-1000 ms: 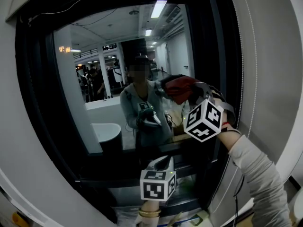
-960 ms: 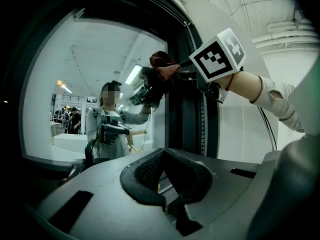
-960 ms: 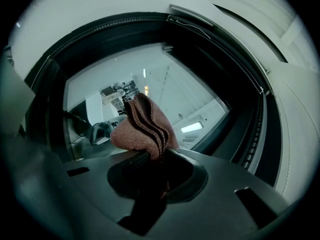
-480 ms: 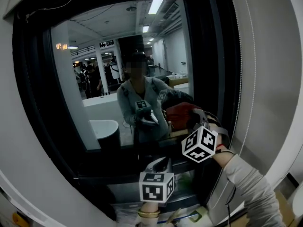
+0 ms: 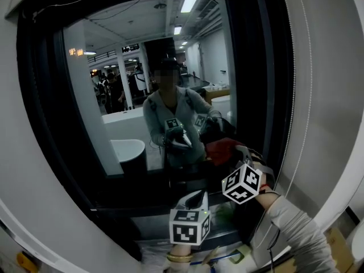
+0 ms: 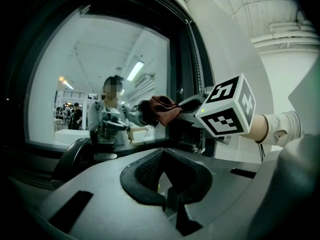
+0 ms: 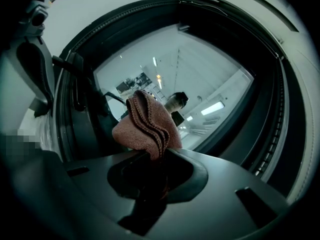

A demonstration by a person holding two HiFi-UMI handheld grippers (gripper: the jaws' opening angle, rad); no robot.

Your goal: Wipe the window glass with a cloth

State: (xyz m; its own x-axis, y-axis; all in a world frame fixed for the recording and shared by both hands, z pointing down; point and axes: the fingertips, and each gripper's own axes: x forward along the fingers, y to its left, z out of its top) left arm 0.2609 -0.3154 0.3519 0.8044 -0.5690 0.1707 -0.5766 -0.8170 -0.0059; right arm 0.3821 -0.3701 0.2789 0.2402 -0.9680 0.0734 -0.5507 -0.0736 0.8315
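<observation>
Your right gripper has its jaws clamped on the folded reddish cloth, and the bunch meets its own reflection on the window glass at about 4 o'clock of the pane, so it looks pressed on and mid-wipe. Your left gripper hangs low at 6 o'clock, under the sill, jaws together with nothing between them and no part in the job. How much is done is hard to judge: the pane shows no streaks or wet tracks, only the lit room and your reflection, so nothing marks wiped from unwiped. I would treat the lower right as covered and the span from 7 round to 1 o'clock as yet to do. By count: one cloth, one pane, two grippers, one marker cube on each.
</observation>
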